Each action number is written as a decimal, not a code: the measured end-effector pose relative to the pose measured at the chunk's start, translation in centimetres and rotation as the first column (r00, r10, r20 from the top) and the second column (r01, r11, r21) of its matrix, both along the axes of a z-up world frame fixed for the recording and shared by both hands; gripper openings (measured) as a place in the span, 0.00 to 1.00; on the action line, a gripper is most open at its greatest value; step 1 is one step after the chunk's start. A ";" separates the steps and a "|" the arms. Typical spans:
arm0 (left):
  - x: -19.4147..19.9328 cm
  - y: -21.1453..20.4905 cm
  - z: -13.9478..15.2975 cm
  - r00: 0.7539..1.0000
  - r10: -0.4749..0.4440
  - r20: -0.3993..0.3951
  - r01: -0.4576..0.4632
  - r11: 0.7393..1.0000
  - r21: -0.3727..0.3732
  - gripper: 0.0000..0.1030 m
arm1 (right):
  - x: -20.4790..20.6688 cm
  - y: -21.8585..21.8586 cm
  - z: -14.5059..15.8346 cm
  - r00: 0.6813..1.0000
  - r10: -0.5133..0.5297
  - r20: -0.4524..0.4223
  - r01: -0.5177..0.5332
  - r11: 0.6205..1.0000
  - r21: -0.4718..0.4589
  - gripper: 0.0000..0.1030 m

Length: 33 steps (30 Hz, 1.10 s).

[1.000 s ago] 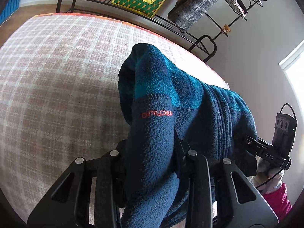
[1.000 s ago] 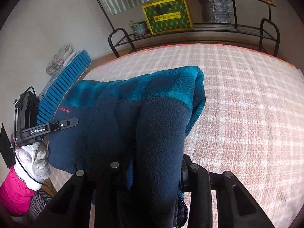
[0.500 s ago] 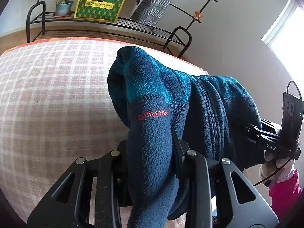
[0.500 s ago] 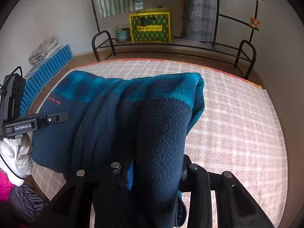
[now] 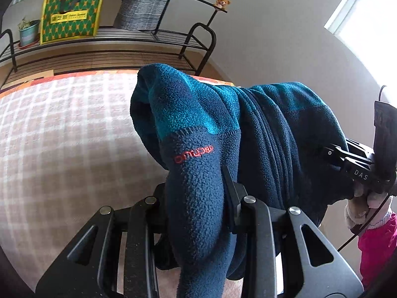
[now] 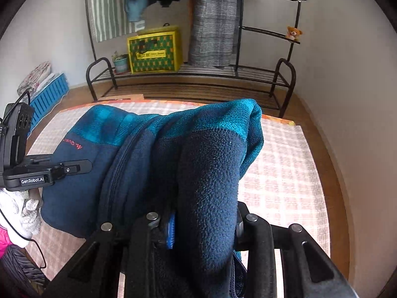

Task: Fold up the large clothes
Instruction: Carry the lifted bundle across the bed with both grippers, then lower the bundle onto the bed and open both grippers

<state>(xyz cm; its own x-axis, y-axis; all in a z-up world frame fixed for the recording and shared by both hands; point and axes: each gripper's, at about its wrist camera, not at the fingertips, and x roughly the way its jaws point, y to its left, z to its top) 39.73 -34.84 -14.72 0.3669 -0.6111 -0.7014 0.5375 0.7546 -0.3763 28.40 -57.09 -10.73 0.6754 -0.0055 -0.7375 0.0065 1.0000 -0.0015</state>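
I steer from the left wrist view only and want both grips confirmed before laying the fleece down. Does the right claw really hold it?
Observer: Yes; the right wrist view shows a thick fold of the dark blue and teal fleece jacket clamped in the right claw.
Operator: Does the mat go on past the jacket there?
Observer: Yes, the pink checked mat runs on to wooden floor by the wall.
Operator: And my claw from outside?
Observer: The left claw pinches the jacket's edge just below its red lettering.
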 end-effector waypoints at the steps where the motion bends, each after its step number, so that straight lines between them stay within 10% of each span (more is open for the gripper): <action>1: 0.7 -1.4 0.0 1.000 -0.010 0.007 0.010 1.000 0.001 0.29 | 0.7 -1.4 0.0 1.000 -0.016 0.005 0.016 1.000 0.004 0.30; 24: 16.3 -15.8 -6.3 0.999 0.008 0.039 -0.009 1.000 0.020 0.28 | 18.2 -14.3 -5.0 0.992 -0.105 0.077 0.107 0.994 -0.025 0.29; 33: 18.1 -14.5 -8.4 0.999 0.043 0.002 -0.043 0.997 0.060 0.49 | 20.6 -19.8 -9.6 0.938 -0.347 -0.026 0.344 0.936 -0.071 0.61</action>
